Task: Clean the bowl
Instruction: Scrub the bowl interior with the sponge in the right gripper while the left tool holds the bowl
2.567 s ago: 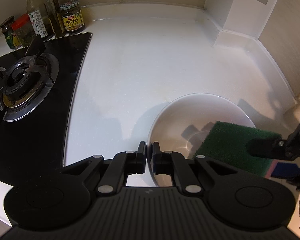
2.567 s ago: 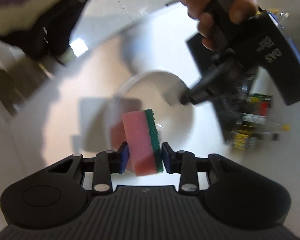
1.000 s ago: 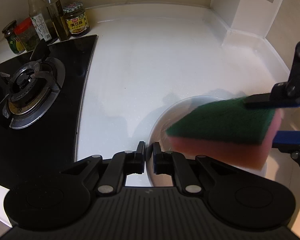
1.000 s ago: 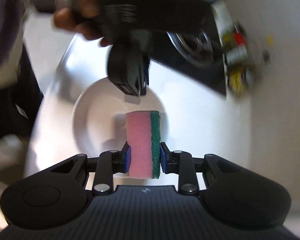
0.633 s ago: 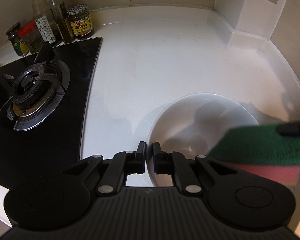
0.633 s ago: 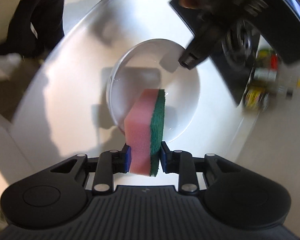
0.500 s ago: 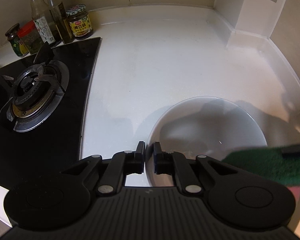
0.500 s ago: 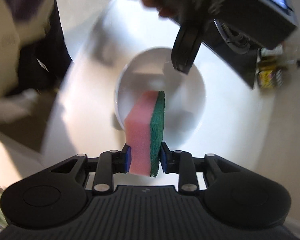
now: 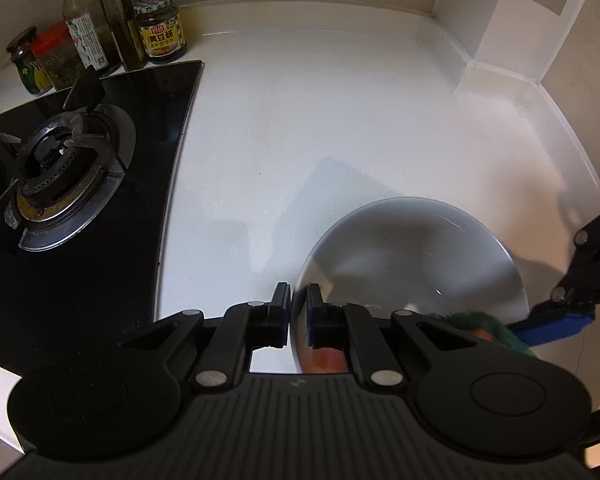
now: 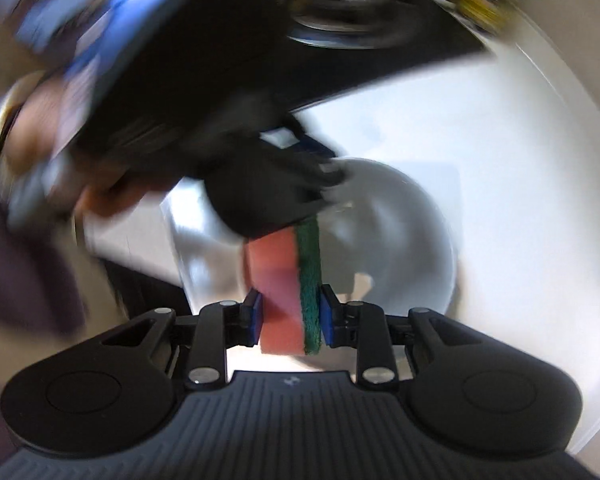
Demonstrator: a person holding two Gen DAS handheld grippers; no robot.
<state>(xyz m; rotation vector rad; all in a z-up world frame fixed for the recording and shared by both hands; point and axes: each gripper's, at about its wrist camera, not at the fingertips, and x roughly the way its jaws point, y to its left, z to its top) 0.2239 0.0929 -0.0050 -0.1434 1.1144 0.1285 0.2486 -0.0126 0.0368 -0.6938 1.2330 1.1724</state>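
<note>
Clamping the near rim of the bowl point(image 9: 412, 248), the left gripper point(image 9: 298, 312) has one of its fingers point(image 9: 280, 312) outside the wall and the other inside; its jaws are closing, and the rim sits between them. The right gripper point(image 10: 290, 316) has its fingers pressed together on a sponge point(image 10: 286, 292), pink foam on one side and green scouring face on the other, which reaches down into the bowl close beside the left gripper's fingers.

As a judgement, the scrubbing is under way rather than finished: the sponge is inside the bowl at its near wall, and the far part of the interior looks pale and smooth, with no residue I can make out. No water or suds can be seen. Rinsing, and setting the bowl down clean, appear to be left.

The bowl stands on the white worktop point(image 9: 320, 120) toward its front right part, near the right edge. At the worktop's left side lies a black gas hob point(image 9: 72, 184) with one burner, well apart from the bowl. At the back left corner a cluster of bottles and jars point(image 9: 112, 36) stands, also well apart. What crowds the work is the left gripper itself: in the blurred right wrist view, it and the person's hand point(image 10: 112, 200) hang over the sponge's end, so the two tools could knock together.
</note>
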